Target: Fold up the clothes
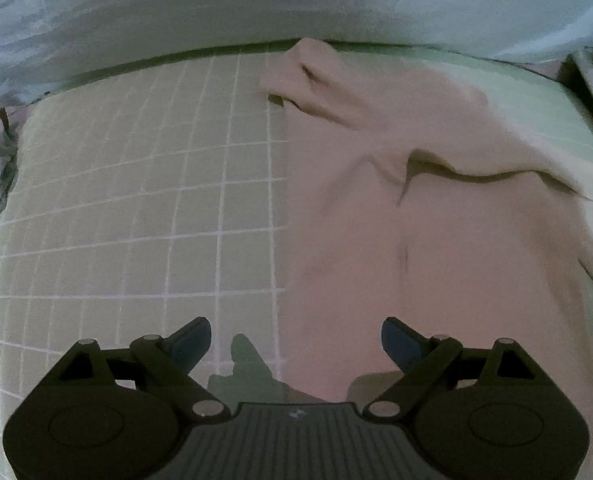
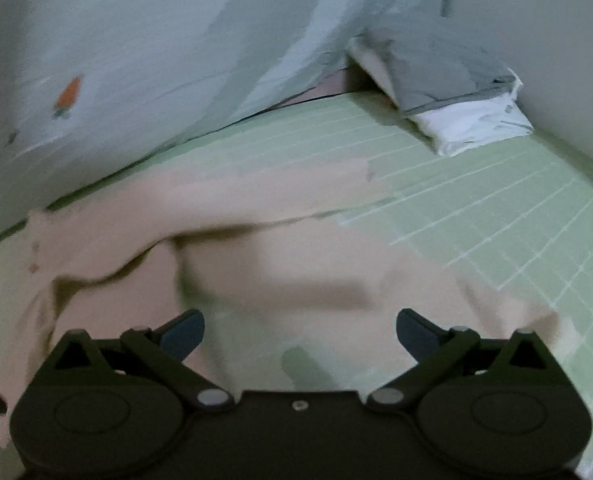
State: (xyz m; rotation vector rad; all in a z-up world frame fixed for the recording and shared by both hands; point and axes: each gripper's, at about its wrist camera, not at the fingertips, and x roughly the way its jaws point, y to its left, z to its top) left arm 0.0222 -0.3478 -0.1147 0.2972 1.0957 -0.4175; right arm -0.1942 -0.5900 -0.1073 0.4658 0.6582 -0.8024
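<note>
The tabletop (image 1: 136,208) is covered by a pale green mat with a grid of white lines. Directly on it lies a beige garment (image 1: 416,240), spread over the right part in the left wrist view, with a straight left edge along the grid and some raised folds near the far end. In the right wrist view the same garment (image 2: 296,264) looks blurred. At the far right corner a folded grey and white cloth (image 2: 456,108) rests on the mat.
</note>
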